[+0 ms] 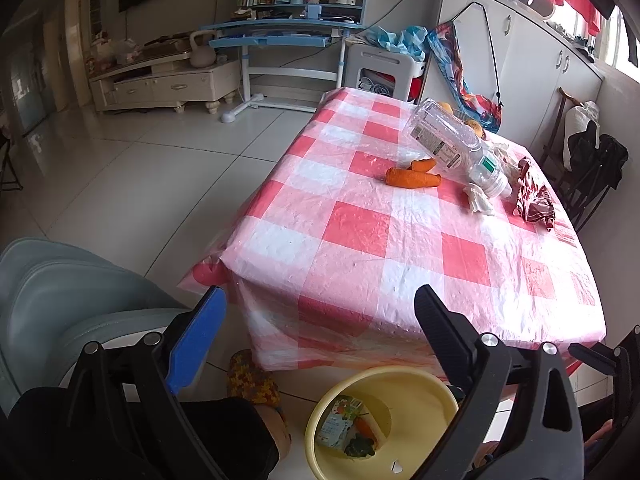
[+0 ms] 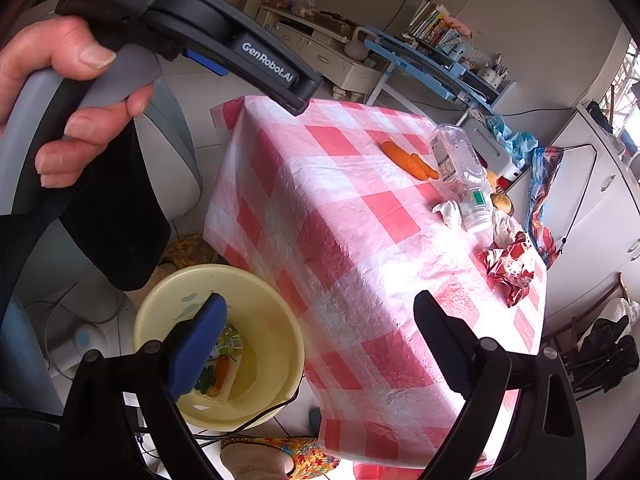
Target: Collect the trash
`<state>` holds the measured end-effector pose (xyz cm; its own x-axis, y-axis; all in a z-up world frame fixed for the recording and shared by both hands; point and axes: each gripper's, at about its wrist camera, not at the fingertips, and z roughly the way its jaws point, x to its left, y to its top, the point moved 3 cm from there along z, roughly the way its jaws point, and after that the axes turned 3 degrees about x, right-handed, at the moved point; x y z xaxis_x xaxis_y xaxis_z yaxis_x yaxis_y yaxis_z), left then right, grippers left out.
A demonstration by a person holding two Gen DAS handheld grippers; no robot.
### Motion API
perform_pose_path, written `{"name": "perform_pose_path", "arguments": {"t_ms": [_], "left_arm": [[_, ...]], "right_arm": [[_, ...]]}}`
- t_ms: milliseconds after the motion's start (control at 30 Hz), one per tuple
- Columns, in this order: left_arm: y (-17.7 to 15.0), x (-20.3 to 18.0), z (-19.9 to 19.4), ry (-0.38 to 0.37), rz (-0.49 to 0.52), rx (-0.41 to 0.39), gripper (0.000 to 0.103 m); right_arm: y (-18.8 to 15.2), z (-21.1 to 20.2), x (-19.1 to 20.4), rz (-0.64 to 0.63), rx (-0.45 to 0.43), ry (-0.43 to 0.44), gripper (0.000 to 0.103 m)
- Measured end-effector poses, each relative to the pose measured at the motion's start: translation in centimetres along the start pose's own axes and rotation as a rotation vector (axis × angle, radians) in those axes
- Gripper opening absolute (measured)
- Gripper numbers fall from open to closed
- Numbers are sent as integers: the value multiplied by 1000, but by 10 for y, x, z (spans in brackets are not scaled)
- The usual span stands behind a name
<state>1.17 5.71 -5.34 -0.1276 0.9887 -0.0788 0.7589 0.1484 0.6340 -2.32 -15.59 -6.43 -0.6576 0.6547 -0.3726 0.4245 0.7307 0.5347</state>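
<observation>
Left wrist view, nearest first: the left gripper (image 1: 320,340) hangs with its jaws wide apart and nothing between them, low beside the near edge of the bench (image 1: 400,264). Just below that edge, on the floor, stands the yellow bucket (image 1: 400,376), placed where trash can be dropped straight off the bench; it already holds a small carton (image 1: 340,420) and some scraps. The right gripper (image 2: 318,340) is likewise spread open and empty, poised over the bucket's rim and the near edge of the bench, which suggests it has nothing to carry and is free for the next pick.

Farther back from the bucket, the checked cloth on the bench is bare across its near half. Beyond that lie two orange carrot-like pieces (image 1: 414,174) side by side. Just past them a clear plastic bottle (image 1: 456,146) lies tilted, its cap end down toward the cloth and its base raised, seemingly propped on things behind it. A crumpled white tissue (image 1: 480,200) touches the cap end, and a crushed red wrapper (image 1: 534,200) sits near it, toward the far side edge. Another white wad and something yellowish lie behind the bottle, too hidden to name.

Judging from this, collection is partly done: the remaining trash clusters at the far end, well apart from the bucket, so either gripper must reach across the bench. The bottle looks likely to roll when touched.
</observation>
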Motion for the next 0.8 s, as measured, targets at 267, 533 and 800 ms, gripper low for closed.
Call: {"name": "perform_pose_path", "arguments": {"t_ms": [267, 533, 800], "left_arm": [[-1, -1, 1, 1, 3, 0, 92], [-2, -1, 2, 1, 4, 2, 93], [-3, -2, 2, 2, 6, 3, 93]], "right_arm": [[1, -1, -1, 5, -6, -2, 91], [2, -3, -4, 15, -15, -5, 91], [3, -3, -6, 31, -24, -9, 91]]}}
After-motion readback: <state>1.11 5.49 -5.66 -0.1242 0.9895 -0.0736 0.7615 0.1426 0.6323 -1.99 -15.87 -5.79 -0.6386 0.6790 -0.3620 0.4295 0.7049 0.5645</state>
